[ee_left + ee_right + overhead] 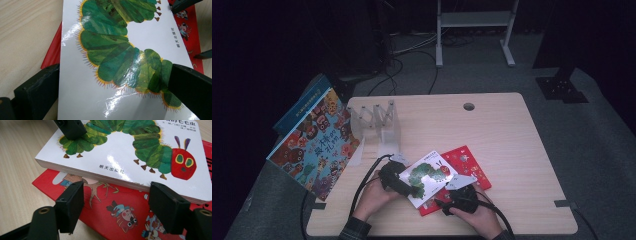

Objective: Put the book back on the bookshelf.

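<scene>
1. Closest to me in the high view are the person's two hands at the near table edge, one on each tool: my left gripper (412, 189) on the left, my right gripper (443, 202) on the right.
2. Left gripper: jaws spread wide, straddling the near corner of the white glossy board book with the green caterpillar on its cover (120, 50). One jaw sits off the book's edge over the wood, the other over the caterpillar's body. Can't tell if either pad actually presses on the cover, so not calling it a grip.
3. Right gripper: jaws also wide apart, hovering over the flat red picture book with cartoon figures (117, 217), aimed at the white book's thick edge. Nothing between the pads.
4. Caterpillar book (430, 177) lies flat and crooked on top of the red book (469, 162), both near the front middle of the pale wooden table (502, 130).
5. Further back on the left stands a clear acrylic book rack with upright dividers (379, 125).
6. Off the left edge, a big colourful picture book covered in cartoon creatures (314, 142) leans tilted, with a blue book (299, 107) behind it.
7. Way back on the dark floor are cables and a white metal stand (474, 30).
</scene>
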`<state>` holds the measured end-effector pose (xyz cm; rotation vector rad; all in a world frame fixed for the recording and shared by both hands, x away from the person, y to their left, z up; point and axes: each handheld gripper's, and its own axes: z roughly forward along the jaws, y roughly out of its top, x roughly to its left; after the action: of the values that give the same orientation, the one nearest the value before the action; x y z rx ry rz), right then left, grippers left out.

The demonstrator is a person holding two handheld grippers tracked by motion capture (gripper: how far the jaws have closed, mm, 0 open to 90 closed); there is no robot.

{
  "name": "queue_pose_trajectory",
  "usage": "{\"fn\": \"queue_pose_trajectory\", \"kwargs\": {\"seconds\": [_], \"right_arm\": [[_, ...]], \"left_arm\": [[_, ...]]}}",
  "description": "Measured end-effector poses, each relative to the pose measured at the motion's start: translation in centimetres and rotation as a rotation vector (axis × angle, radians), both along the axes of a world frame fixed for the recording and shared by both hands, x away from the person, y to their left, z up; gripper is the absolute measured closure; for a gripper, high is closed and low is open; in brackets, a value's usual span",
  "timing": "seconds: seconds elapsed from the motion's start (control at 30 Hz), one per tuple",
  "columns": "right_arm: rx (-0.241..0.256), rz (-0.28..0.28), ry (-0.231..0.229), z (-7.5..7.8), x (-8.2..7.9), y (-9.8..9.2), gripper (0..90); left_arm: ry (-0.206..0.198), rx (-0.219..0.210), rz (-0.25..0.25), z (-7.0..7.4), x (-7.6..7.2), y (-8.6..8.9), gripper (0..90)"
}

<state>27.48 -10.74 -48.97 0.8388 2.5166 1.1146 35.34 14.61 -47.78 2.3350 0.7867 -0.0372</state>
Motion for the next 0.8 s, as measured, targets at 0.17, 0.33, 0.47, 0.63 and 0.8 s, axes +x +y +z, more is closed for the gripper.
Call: {"fn": "queue_pose_trajectory", "kwargs": {"seconds": [0.17, 0.33, 0.47, 0.63, 0.8], "right_arm": [[0.004, -0.021, -0.013, -0.2, -0.1, 0.2, 22.6], [0.019, -0.073, -0.010, -0.4, 0.2, 0.2, 19.2], [0.029, -0.083, -0.014, -0.5, 0.1, 0.2, 18.9], [0.030, -0.083, -0.014, -0.5, 0.1, 0.2, 18.8], [0.034, -0.084, -0.016, -0.5, 0.1, 0.2, 18.8]], "left_arm": [[0.018, 0.031, -0.004, 0.3, -0.1, -0.5, 0.0], [0.012, 0.044, -0.005, 0.5, -0.4, -1.0, 0.0], [0.018, 0.036, 0.009, 0.5, -0.4, -1.0, 0.0], [0.042, 0.015, 0.026, 0.7, -0.3, -0.9, 0.0], [0.040, 0.007, 0.026, 0.9, -0.3, -0.8, 0.0]]}}
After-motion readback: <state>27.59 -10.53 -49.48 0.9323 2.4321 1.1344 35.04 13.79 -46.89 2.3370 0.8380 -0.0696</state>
